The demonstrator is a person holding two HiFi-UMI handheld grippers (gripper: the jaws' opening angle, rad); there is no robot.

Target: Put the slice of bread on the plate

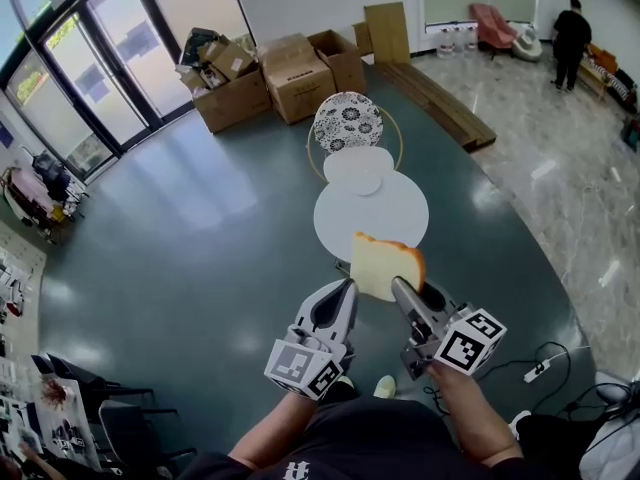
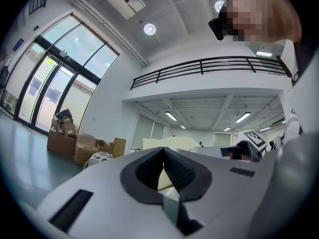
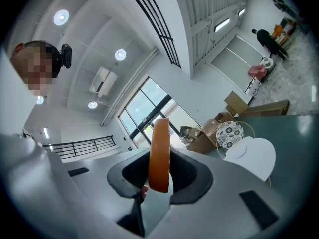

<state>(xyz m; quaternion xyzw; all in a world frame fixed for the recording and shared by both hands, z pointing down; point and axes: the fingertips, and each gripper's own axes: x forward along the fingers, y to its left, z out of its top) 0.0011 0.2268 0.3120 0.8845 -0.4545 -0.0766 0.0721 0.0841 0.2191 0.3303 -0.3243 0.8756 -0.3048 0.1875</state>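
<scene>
A slice of bread (image 1: pixel 380 265) with a pale face and brown crust stands upright in my right gripper (image 1: pixel 398 284), which is shut on its lower edge. In the right gripper view the bread (image 3: pixel 159 153) shows edge-on between the jaws of the right gripper (image 3: pixel 158 176). My left gripper (image 1: pixel 346 288) hangs just left of the slice with its jaws together and nothing in them; the left gripper (image 2: pixel 164 177) sees the bread (image 2: pixel 167 143) beyond its tips. A small white plate (image 1: pixel 358 169) lies on the far side of a round white table (image 1: pixel 385 218), ahead of both grippers.
A round black-and-white patterned disc (image 1: pixel 347 122) sits behind the table inside a thin gold ring. Several cardboard boxes (image 1: pixel 270 78) stand at the back by glass doors (image 1: pixel 100 58). A wooden plank (image 1: pixel 440 103) lies on the floor at right. A person (image 1: pixel 572 30) stands far off.
</scene>
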